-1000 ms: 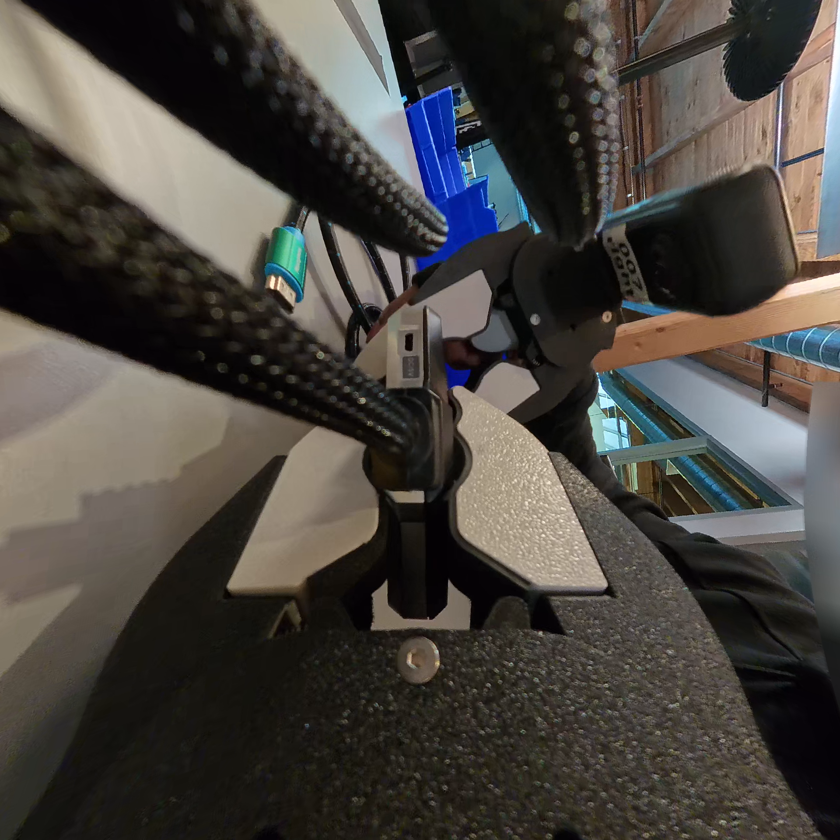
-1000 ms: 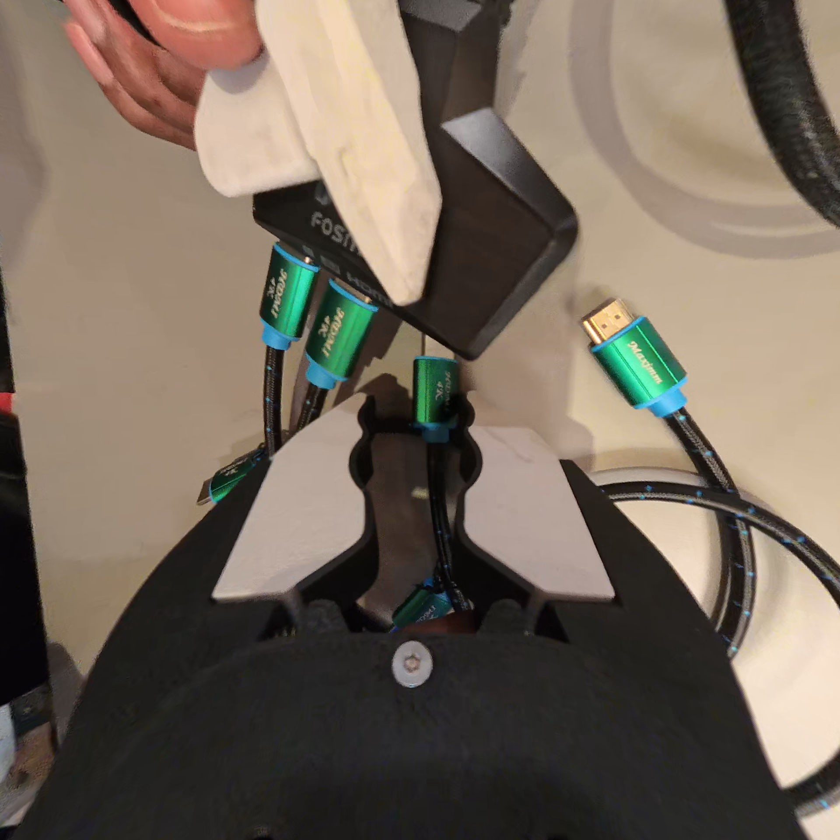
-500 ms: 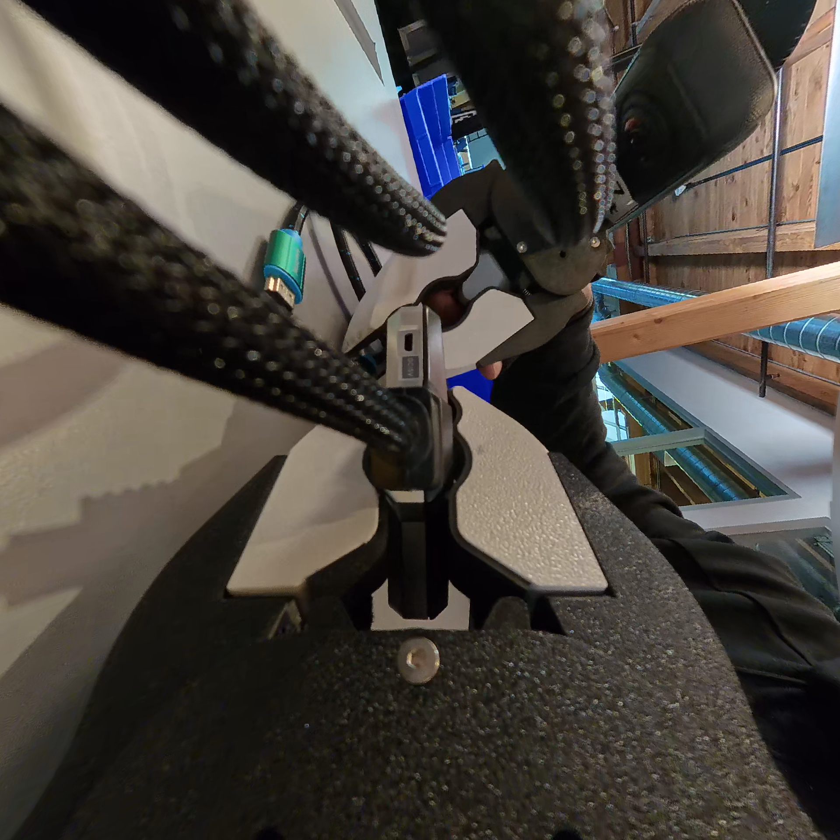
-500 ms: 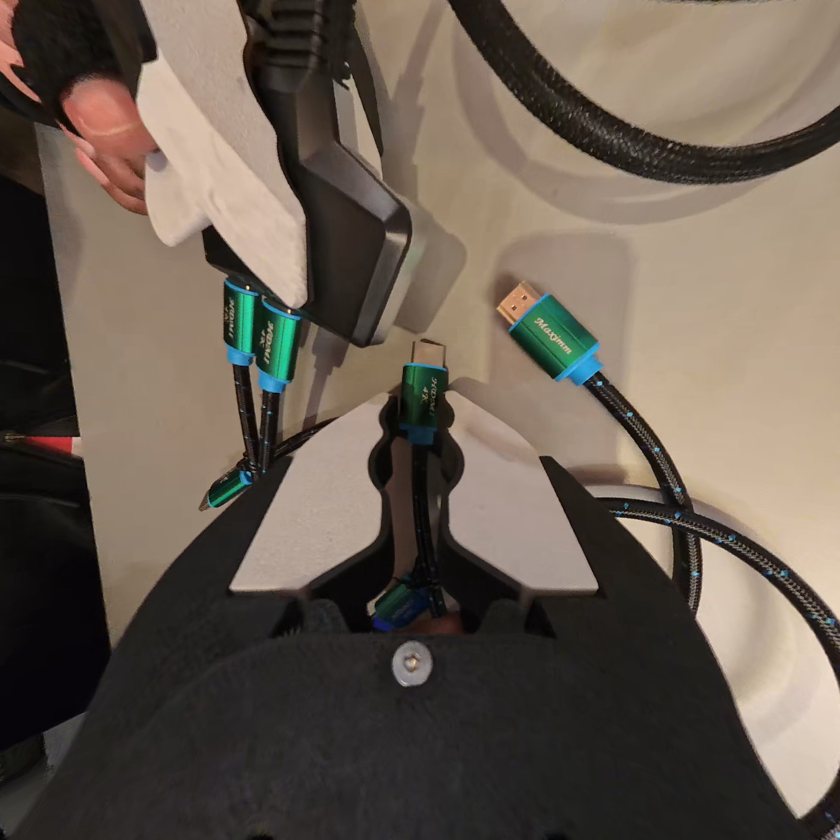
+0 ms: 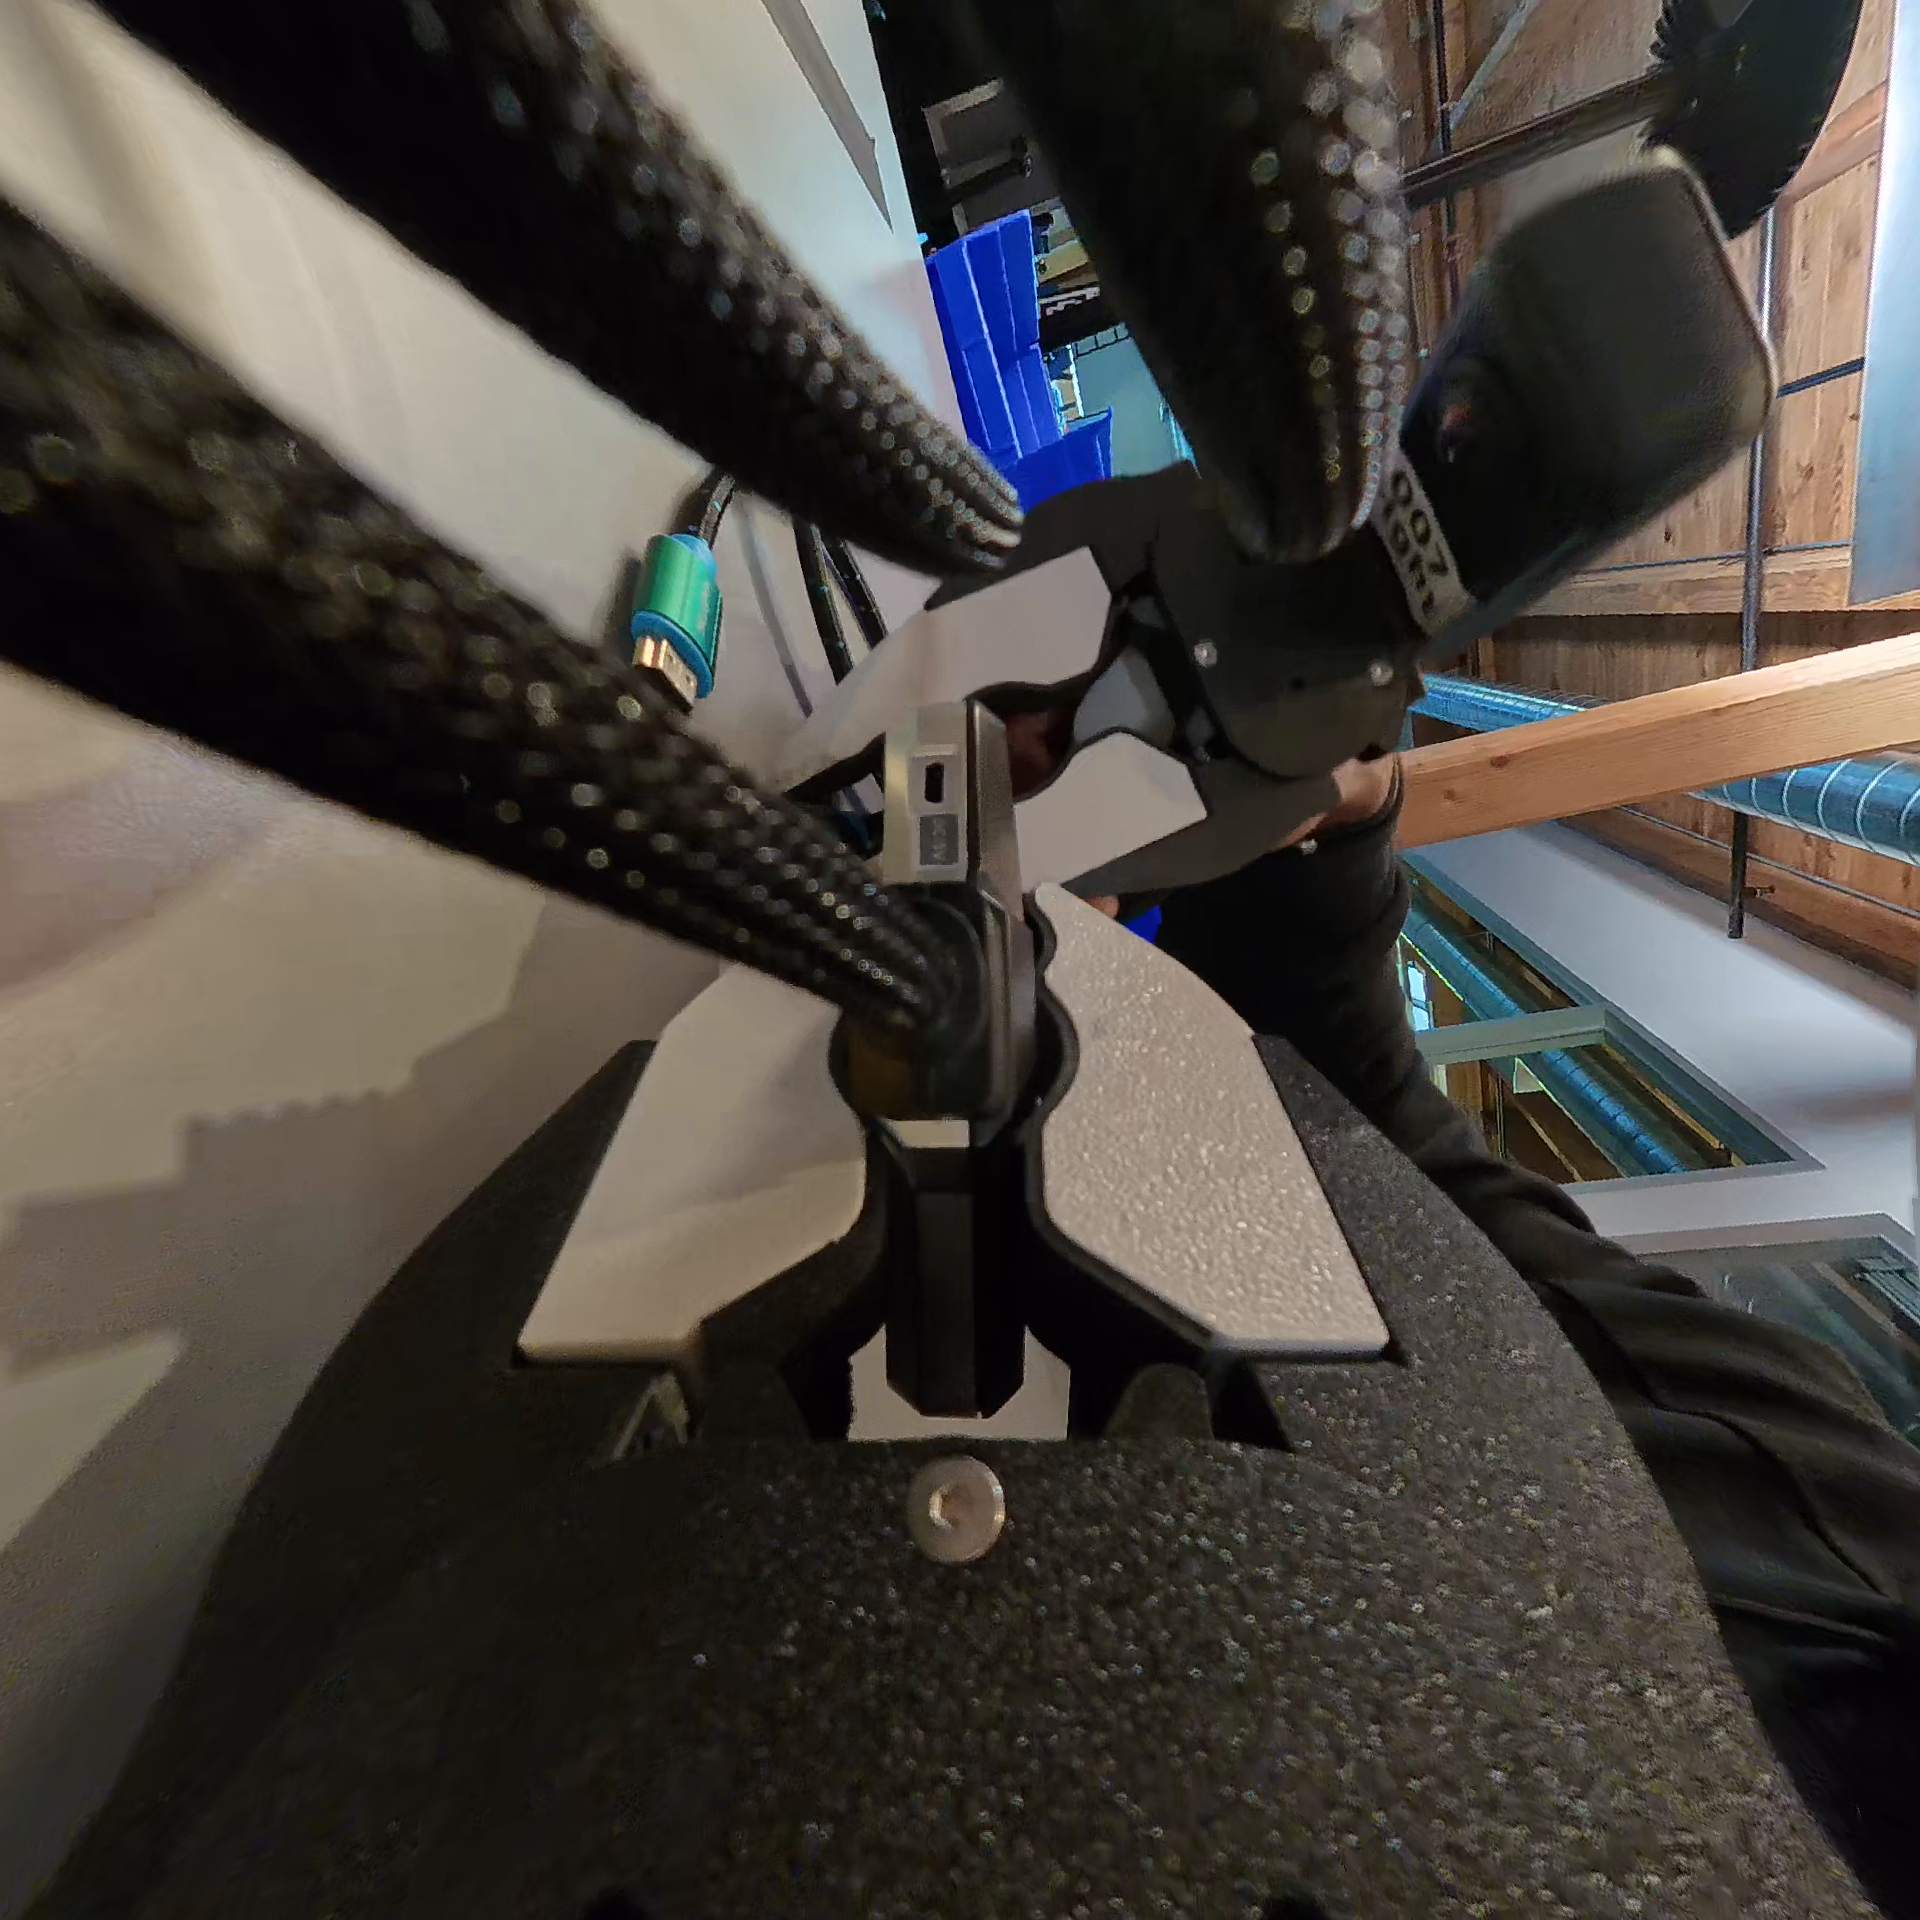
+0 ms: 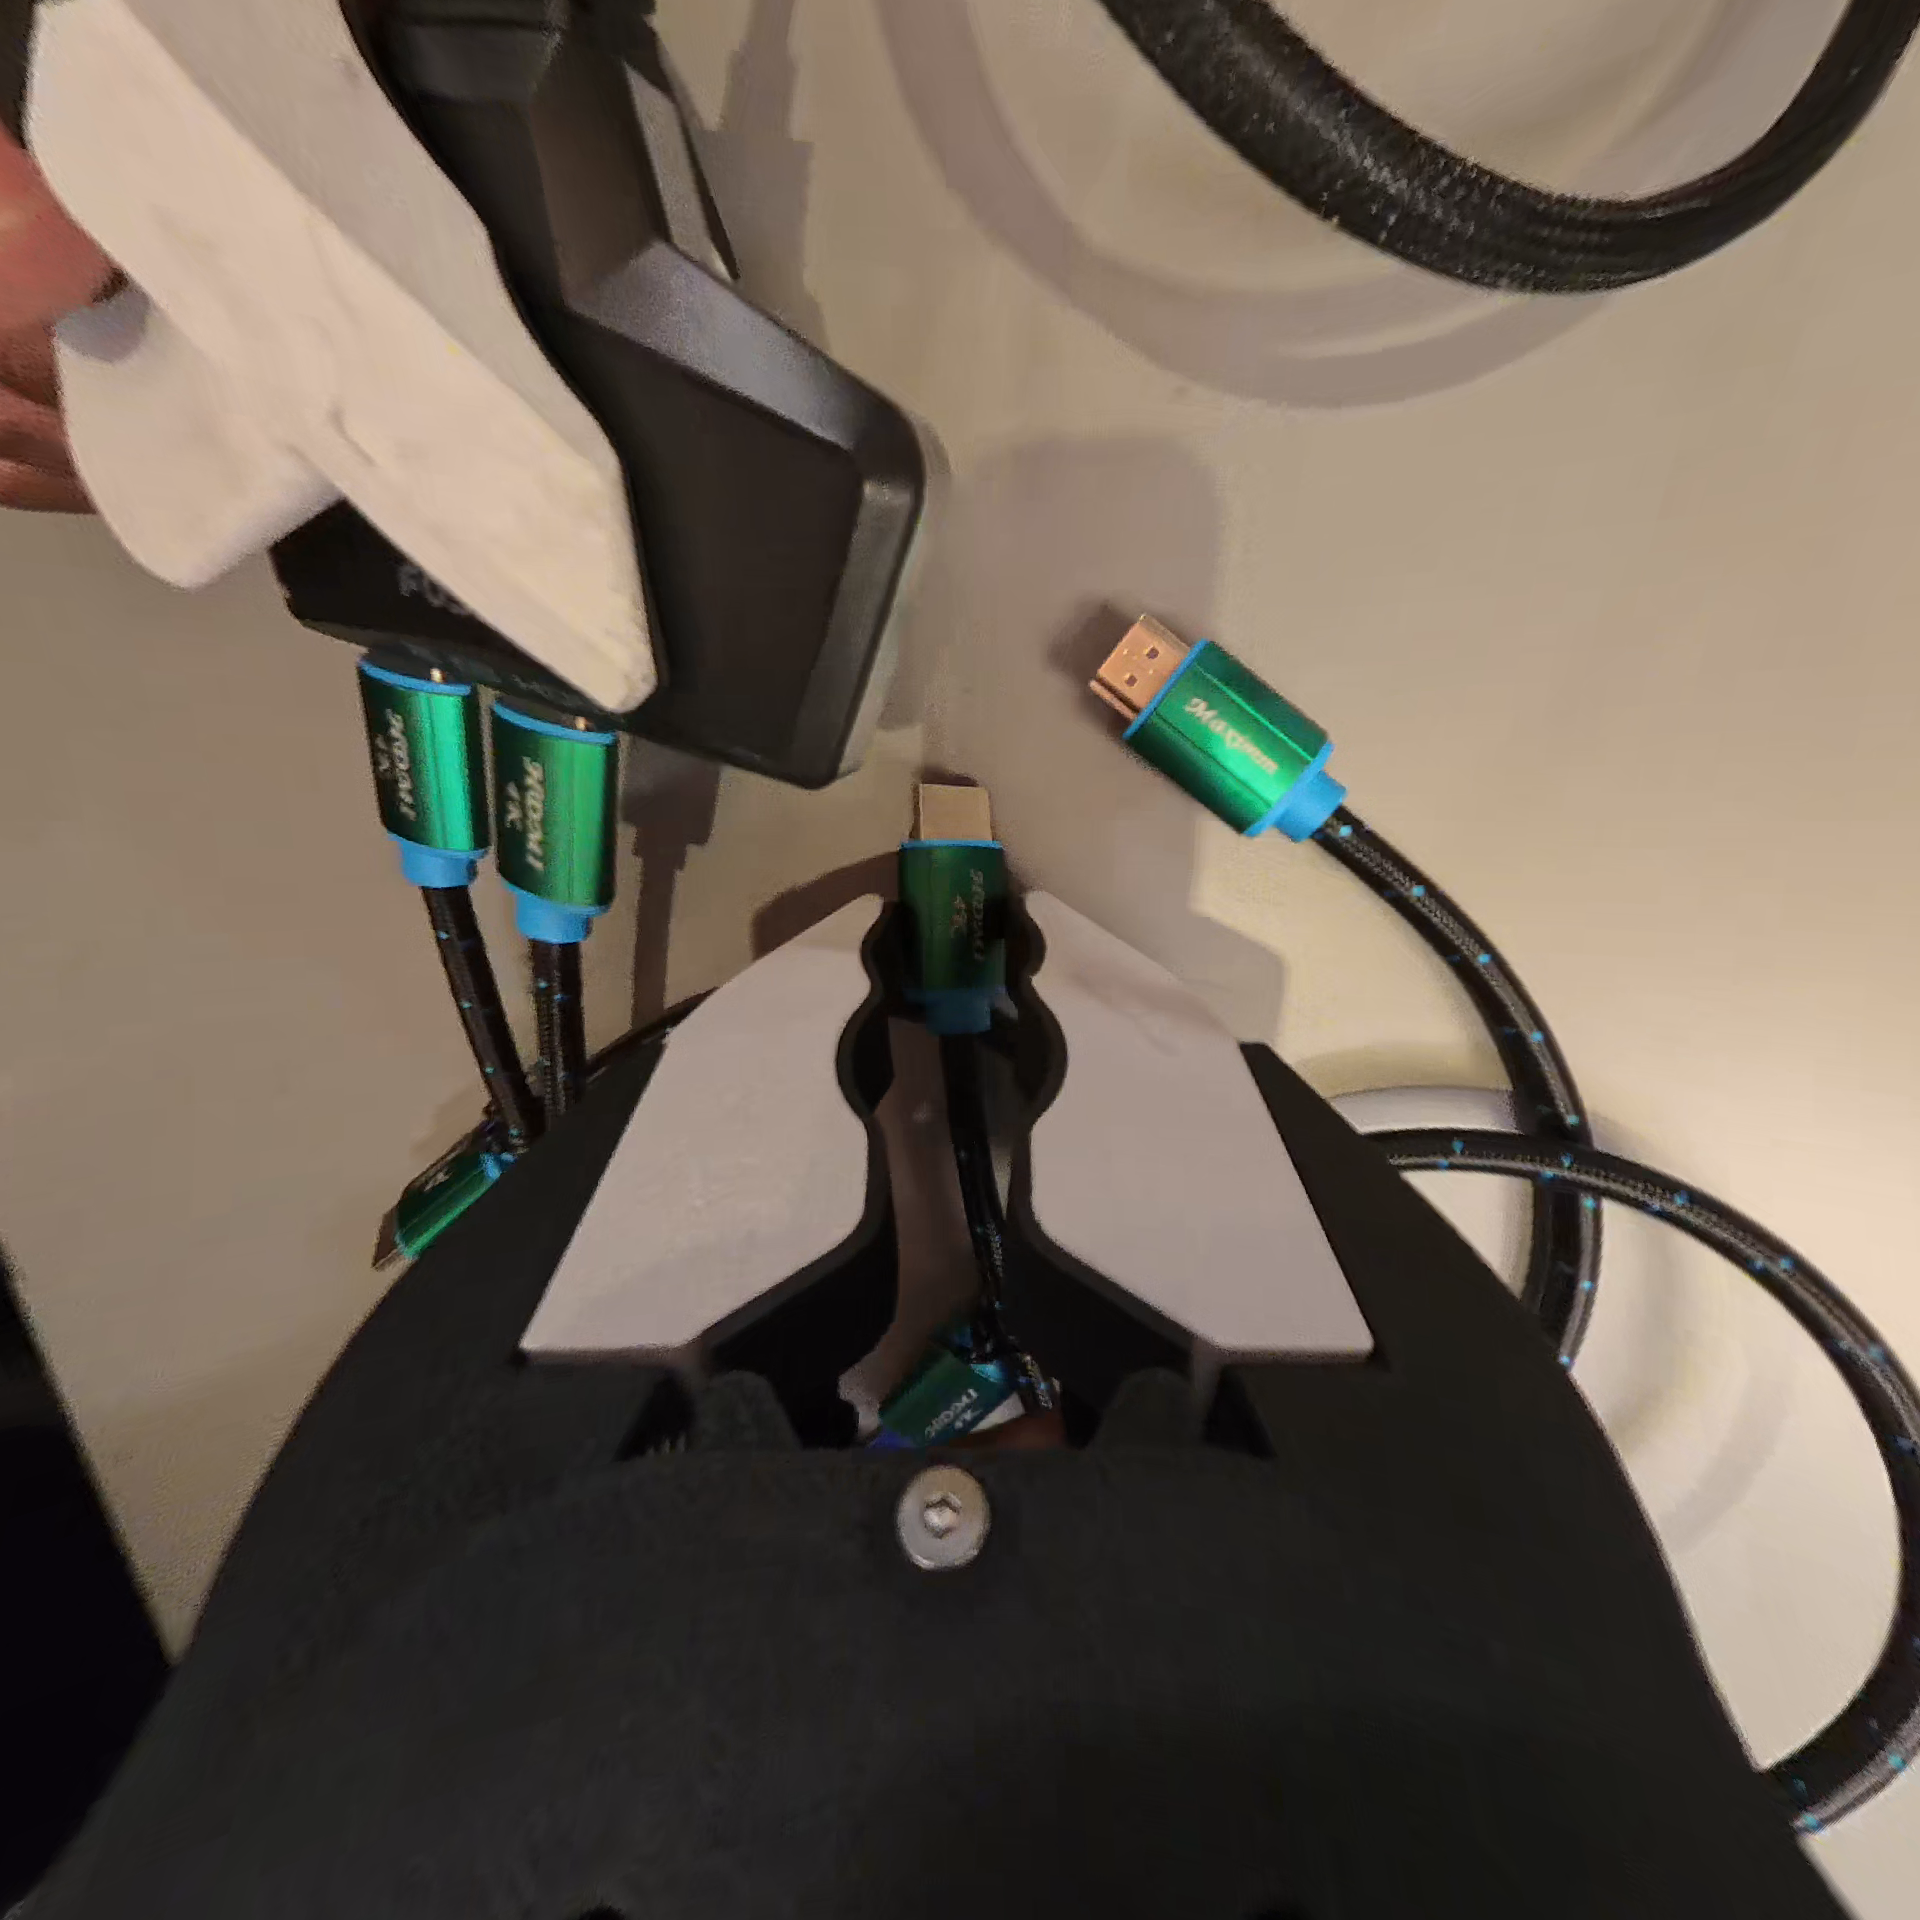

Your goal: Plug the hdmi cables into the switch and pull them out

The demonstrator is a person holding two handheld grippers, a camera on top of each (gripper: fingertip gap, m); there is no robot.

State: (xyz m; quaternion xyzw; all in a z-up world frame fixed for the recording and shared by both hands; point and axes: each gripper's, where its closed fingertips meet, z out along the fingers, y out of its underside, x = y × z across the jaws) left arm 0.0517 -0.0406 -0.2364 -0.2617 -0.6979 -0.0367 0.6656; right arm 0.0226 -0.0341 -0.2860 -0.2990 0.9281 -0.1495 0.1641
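The black HDMI switch [image 6: 748, 582] is held above the pale table [image 6: 1455, 675] in my left gripper [image 5: 951, 966], which is shut on it; it shows edge-on in the left wrist view [image 5: 940, 821]. Two green HDMI plugs [image 6: 421, 764] [image 6: 556, 816] sit in the switch's ports. My right gripper [image 6: 951, 925] is shut on a third green plug [image 6: 951, 914]. Its metal tip is bare and just below the switch, apart from it. The right gripper shows beyond the switch in the left wrist view [image 5: 1039, 727].
A loose green plug [image 6: 1216, 727] lies on the table to the right, its braided cable looping away. Another green plug [image 6: 442, 1205] lies at the lower left. A thick black braided cable [image 6: 1455, 208] arcs across the top. A person's sleeve [image 5: 1558, 1351] is at right. The gap from one gripper's tips to the other's is roughly 6 centimeters.
The plug in my right gripper has come out of the switch; its metal tip now shows, clear of the port. The switch has stayed in my left gripper.
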